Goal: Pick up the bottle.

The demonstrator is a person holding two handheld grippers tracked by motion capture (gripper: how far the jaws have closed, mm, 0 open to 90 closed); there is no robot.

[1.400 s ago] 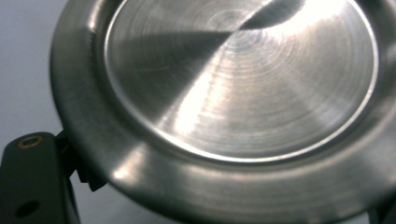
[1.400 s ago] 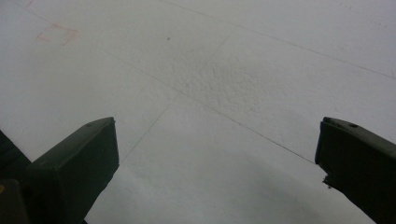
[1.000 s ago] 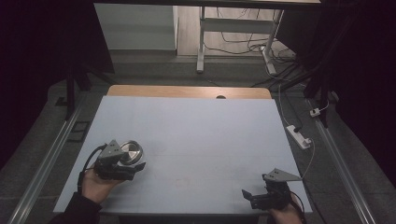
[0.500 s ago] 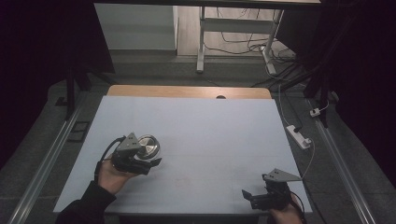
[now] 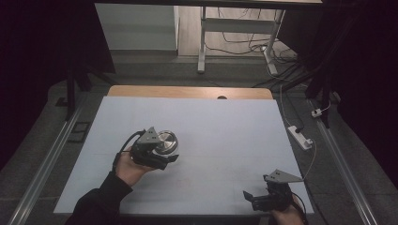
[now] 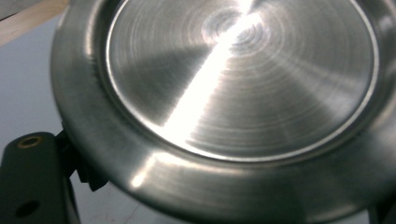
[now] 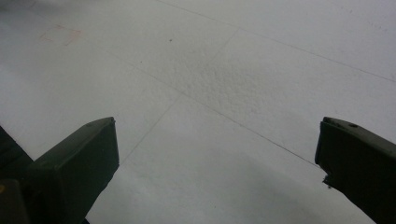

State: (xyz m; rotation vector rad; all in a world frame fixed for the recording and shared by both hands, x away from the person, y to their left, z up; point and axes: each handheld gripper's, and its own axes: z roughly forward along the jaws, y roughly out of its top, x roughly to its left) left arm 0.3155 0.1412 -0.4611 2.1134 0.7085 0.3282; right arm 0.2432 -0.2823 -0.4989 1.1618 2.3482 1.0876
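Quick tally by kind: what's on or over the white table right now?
Steel dish: 1
Handheld tongs: 2, the left tongs and the right tongs
Power strip at the table's right edge: 1
Total: 4
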